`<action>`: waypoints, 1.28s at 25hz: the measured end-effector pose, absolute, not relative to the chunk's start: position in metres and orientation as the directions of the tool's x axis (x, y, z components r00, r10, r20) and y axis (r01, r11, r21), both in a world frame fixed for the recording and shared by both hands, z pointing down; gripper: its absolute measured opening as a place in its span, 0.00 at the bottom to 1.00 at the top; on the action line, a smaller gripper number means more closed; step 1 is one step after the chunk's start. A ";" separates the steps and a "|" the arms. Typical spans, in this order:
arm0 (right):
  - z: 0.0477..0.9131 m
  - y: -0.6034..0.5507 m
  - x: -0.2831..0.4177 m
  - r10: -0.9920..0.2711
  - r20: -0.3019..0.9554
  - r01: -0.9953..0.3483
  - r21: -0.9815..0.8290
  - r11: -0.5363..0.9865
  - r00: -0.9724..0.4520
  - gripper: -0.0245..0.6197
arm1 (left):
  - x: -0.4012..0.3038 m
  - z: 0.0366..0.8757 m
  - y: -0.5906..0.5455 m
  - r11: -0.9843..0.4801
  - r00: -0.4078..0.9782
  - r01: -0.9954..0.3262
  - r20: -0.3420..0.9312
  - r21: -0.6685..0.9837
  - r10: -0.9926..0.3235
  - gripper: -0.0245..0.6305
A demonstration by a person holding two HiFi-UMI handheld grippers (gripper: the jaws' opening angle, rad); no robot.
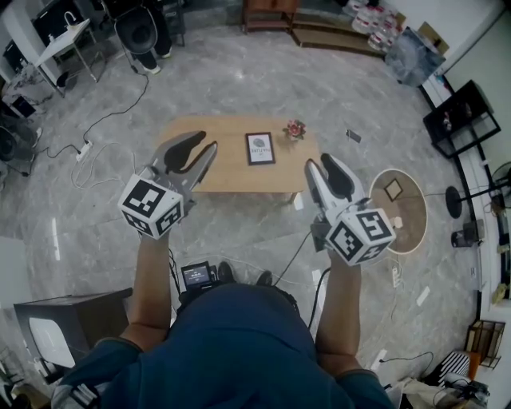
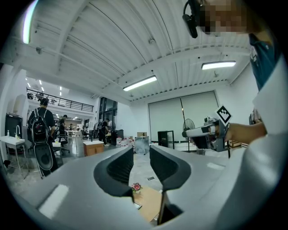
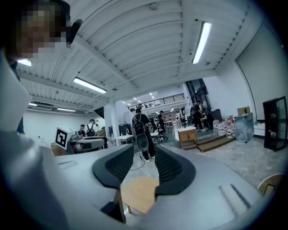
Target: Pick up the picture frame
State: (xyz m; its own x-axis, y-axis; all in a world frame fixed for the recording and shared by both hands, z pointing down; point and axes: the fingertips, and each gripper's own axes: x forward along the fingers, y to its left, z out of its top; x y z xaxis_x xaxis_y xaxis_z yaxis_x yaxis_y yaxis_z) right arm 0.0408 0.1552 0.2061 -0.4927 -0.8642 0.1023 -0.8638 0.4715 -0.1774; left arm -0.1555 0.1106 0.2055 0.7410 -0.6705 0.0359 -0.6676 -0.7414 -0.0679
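Overhead alone: whole picture frame (image 1: 260,148).

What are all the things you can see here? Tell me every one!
Table: one, light wood, middle of the floor.
Picture frame: one, dark with a white picture, on the table's middle.
Flower: one, pinkish-red, on the table beside the frame, apart from it.
Round table: one, light wood, on the floor at the right.
Shelf: one, black, by the right wall.
Water bottles: several, white, far corner.
Left claw: one, grey, open, empty.
Right claw: one, grey, open, empty.
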 end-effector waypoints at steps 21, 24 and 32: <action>0.230 0.101 0.055 -0.856 0.119 -0.852 -0.239 0.466 -0.503 0.24 | -0.144 0.228 0.065 -0.732 0.729 -0.681 0.067 -0.037 -0.681 0.21; 0.230 0.082 0.065 -0.839 0.114 -0.833 -0.250 0.494 -0.532 0.24 | -0.134 0.226 0.052 -0.712 0.708 -0.701 0.075 -0.044 -0.702 0.21; 0.233 0.028 0.096 -0.788 0.098 -0.777 -0.280 0.564 -0.608 0.24 | -0.102 0.227 0.023 -0.648 0.641 -0.759 0.103 -0.058 -0.760 0.21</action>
State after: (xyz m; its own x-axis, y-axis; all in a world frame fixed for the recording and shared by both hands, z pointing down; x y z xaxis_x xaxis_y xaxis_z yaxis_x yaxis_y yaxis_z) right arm 0.0965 0.0278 0.2330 -0.6077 -0.7881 0.0978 -0.7768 0.5642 -0.2799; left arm -0.1024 0.0234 0.2269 0.6415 -0.7603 0.1026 -0.7591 -0.6483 -0.0582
